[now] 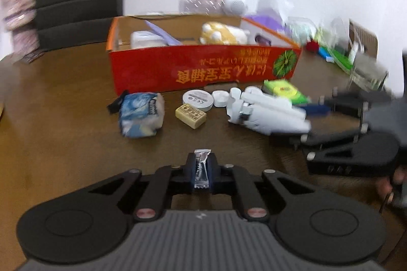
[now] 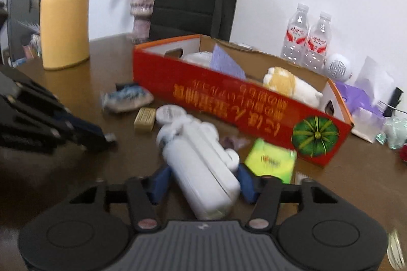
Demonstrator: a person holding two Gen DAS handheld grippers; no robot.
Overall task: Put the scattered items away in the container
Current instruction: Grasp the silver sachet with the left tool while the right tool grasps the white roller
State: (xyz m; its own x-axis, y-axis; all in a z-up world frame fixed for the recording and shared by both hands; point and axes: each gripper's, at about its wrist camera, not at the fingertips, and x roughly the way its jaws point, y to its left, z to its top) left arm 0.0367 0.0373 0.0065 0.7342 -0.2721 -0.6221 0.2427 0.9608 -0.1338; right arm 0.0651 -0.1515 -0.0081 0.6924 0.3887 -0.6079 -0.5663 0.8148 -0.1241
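A small candy packet [image 1: 202,170] is sitting pinched between the pads of the left gripper [image 1: 202,173], just above the brown table [image 1: 63,103]. The right gripper [image 2: 201,182] is straddling a white bottle set [image 2: 203,169], its blue fingers [image 2: 160,184] flanking it; whether they are pressing is unclear. The red cardboard box [image 1: 203,67] is standing just behind the scattered items, already holding a plush toy [image 1: 223,33].

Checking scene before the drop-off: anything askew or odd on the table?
Nothing spilled or damaged. The red box sits with its print upside down to both cameras. The white bottle bundle lies on its side between the right gripper fingers. The left gripper pinches a small candy sachet.
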